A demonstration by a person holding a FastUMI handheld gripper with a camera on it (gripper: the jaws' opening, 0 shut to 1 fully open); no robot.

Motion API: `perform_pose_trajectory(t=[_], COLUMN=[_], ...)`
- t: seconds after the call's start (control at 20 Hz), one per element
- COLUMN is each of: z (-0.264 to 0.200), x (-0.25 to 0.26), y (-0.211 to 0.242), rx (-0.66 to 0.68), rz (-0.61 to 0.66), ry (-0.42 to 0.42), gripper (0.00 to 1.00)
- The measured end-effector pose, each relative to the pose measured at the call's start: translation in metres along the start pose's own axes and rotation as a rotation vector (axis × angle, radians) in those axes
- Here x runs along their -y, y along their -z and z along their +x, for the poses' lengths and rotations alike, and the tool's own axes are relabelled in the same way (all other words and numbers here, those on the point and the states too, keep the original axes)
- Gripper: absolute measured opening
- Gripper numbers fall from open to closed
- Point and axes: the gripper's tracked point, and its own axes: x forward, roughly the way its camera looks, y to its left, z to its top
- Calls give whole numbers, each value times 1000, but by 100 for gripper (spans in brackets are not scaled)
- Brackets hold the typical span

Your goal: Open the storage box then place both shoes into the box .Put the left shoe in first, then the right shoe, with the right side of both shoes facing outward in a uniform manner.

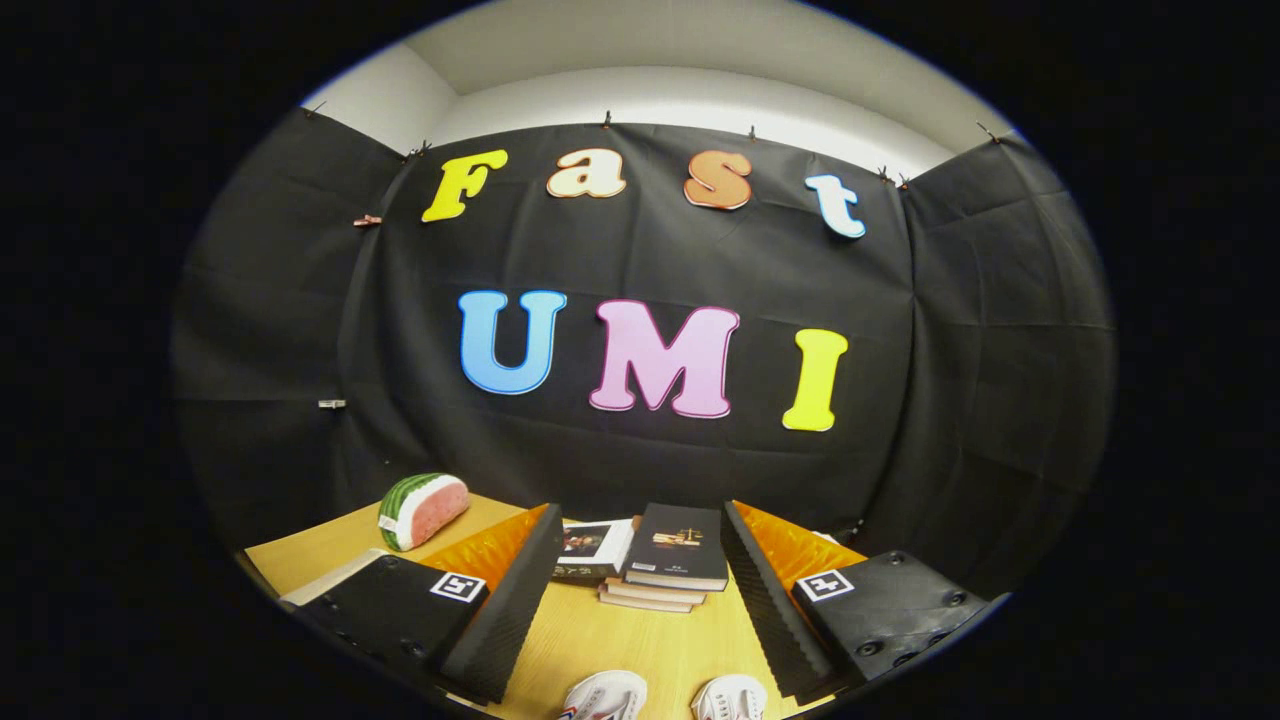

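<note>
The two white shoes sit on the wooden table [640, 640] just below and between your fingers, at the near edge: the left-hand shoe [603, 695] and the right-hand shoe [730, 697] lie side by side, apart, toes pointing away from you toward the books. Only their front parts show, so you cannot yet tell which is the left shoe. No storage box can be picked out from here, so finding and opening it looks like your first step. Your gripper [625, 590] is spread wide and holds nothing; neither finger touches anything. Beyond the fingertips lies a stack of books [672, 560], with a second book [592, 550] just left of it. Farther left, near the cloth wall, rests a watermelon-slice toy [422, 510].
</note>
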Motion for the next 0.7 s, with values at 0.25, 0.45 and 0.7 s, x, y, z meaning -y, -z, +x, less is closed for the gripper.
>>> perform_pose_trajectory(t=[0.25, 0.45, 0.7], z=[-3, -17, -43], x=[-48, -65, -90], y=[48, 102, 166], rx=[-215, -383, -618], rz=[230, 451, 654], ry=[-261, -360, -447], gripper=[97, 94, 94])
